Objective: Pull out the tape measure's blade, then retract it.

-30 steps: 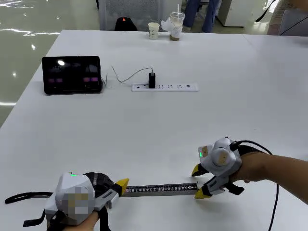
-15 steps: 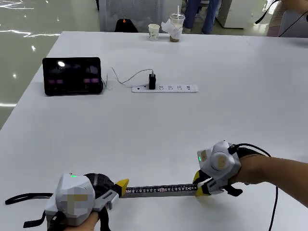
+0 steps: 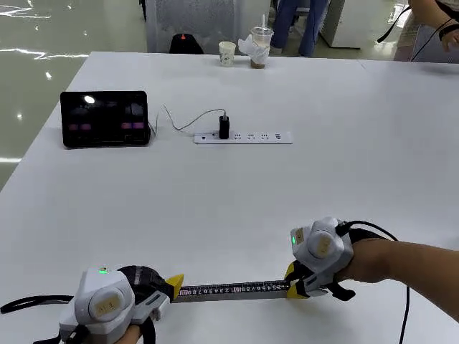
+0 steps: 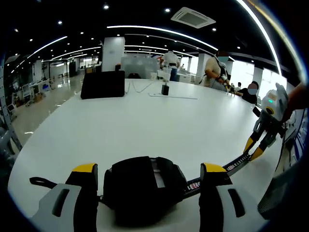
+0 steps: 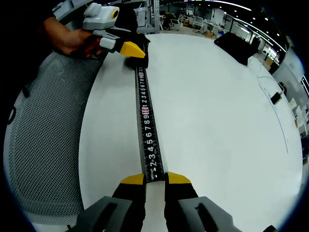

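The black tape measure case [image 4: 143, 187] sits between the jaws of my left gripper [image 4: 148, 169], which is shut on it at the table's near left [image 3: 161, 285]. Its blade [image 3: 233, 289] runs flat along the table to the right, numbers up. My right gripper [image 5: 154, 180] is shut on the blade's end [image 5: 153, 175], and in the head view it stands at the near right [image 3: 294, 285]. The blade [image 5: 145, 116] leads away to the left gripper [image 5: 130, 48] and the case. A black wrist strap [image 3: 29, 304] trails left from the case.
A dark tablet [image 3: 105, 118] stands at the left. A white power strip [image 3: 244, 137] with a plugged black charger lies mid-table. Two cups [image 3: 227, 53] [image 3: 261, 44] stand at the far edge. People are at the far right end of the table [image 4: 217, 72].
The right gripper's jaws, apart around the blade's end a second ago, have shut on it. The left gripper still holds the case; the drawn-out length looks about the same.
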Motion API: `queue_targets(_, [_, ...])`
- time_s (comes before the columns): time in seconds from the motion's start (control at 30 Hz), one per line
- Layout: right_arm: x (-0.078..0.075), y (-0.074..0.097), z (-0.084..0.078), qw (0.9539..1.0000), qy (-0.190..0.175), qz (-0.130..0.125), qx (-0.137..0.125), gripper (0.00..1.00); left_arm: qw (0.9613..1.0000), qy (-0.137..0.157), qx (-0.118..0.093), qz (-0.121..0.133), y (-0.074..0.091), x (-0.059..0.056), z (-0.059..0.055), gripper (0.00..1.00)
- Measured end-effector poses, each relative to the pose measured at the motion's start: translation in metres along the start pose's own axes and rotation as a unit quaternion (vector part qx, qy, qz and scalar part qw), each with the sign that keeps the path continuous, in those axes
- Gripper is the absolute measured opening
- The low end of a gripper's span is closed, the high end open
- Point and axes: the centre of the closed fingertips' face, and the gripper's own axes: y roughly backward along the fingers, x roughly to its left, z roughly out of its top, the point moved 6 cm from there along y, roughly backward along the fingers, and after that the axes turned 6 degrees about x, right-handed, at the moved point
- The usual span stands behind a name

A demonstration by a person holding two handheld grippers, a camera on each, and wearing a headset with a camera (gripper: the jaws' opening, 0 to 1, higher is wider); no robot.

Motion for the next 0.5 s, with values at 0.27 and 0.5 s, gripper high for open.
queue_targets(0.27, [0.0008,-0.0006,0.0042,0.9994,-0.003,0.009,0.034,0.1,0.9998,0.005,0.018,0.01,0.0006,0.0051,-0.0052,0.72])
queue_targets(0.5, [0.0023,-0.0015,0.0072,0.9975,0.011,0.018,0.068,0.1,0.9992,0.015,0.038,0.007,0.0008,0.0045,-0.0098,0.66])
